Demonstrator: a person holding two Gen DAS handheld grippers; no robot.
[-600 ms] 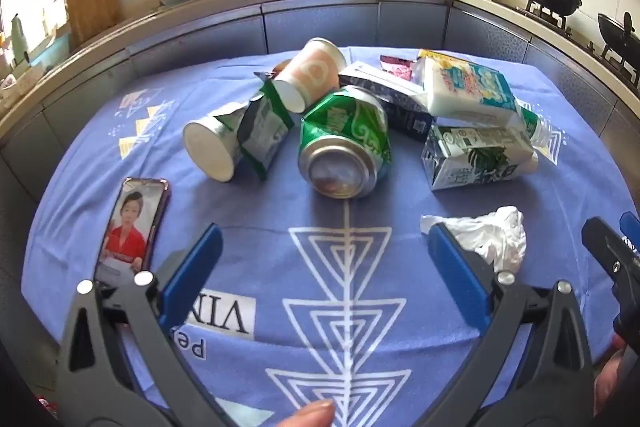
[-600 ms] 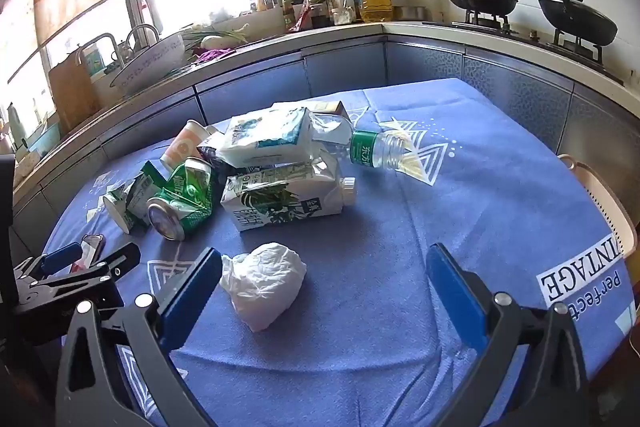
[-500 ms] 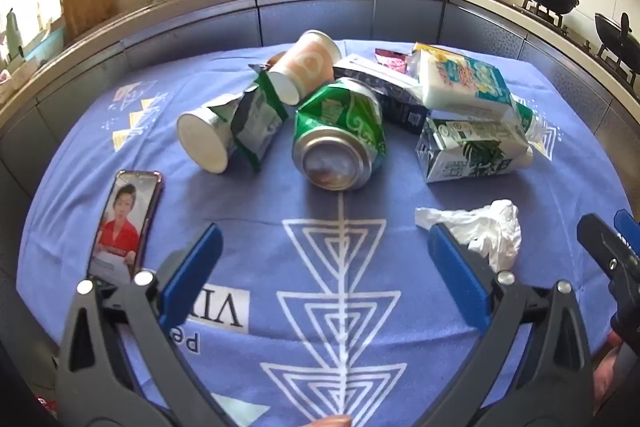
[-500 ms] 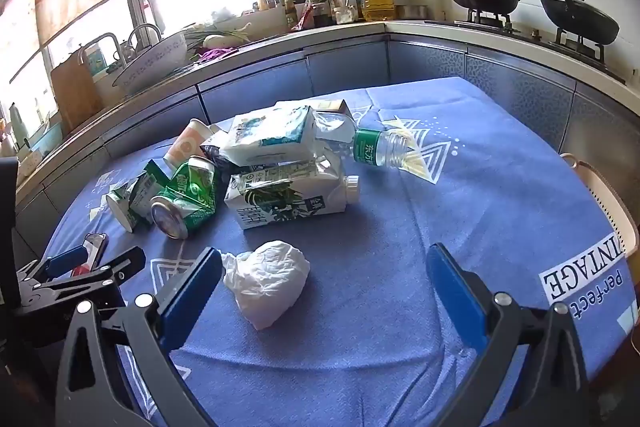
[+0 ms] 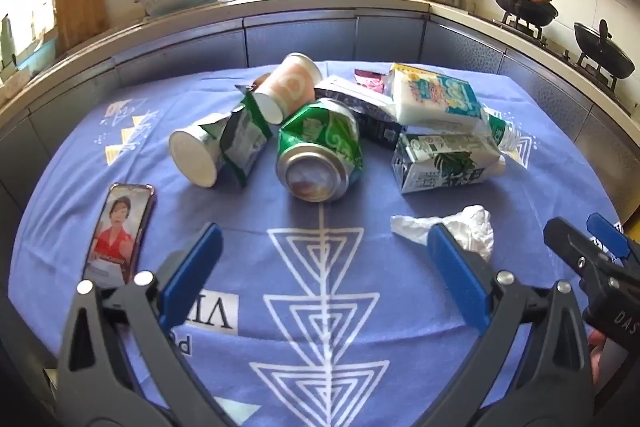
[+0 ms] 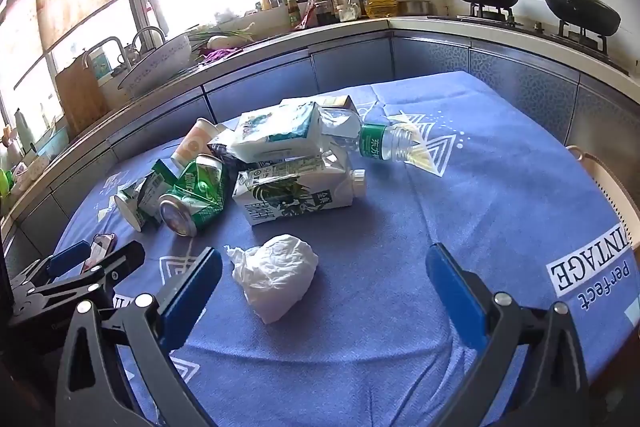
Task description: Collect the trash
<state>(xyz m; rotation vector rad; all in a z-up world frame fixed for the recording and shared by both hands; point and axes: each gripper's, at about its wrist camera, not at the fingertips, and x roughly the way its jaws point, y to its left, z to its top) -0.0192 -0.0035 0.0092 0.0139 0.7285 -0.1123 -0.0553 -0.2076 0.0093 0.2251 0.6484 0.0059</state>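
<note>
Blue tablecloth [image 5: 400, 331] with white triangle motifs covers the table and bears a single heap of trash near its far middle. Counted items: one crushed green can [image 5: 320, 155] lying on its side, base toward the left wrist camera; two paper cups — a white one [image 5: 196, 157] and a pink-and-white one [image 5: 290, 87], both tipped over; one green wrapper [image 5: 244, 143] between the white cup and the can; one green-printed milk carton [image 6: 294, 193] on its side; one pack of tissues [image 6: 276, 135] resting on top of the carton; one clear plastic bottle [image 6: 384, 145] with a green label, lying behind the carton; one dark packet [image 5: 360, 111], partly buried. One crumpled white tissue [image 6: 278, 275] lies apart, nearer than the heap. One phone [image 5: 118, 231], screen lit, lies left of the heap.

Left gripper [image 5: 324, 259] — jaws spread fully, nothing between them — hovers in line with the can. Right gripper [image 6: 324, 279], likewise fully spread and empty, hovers with the crumpled tissue just beside its left finger [image 6: 192, 291]. Background: two black woks on the stove.
</note>
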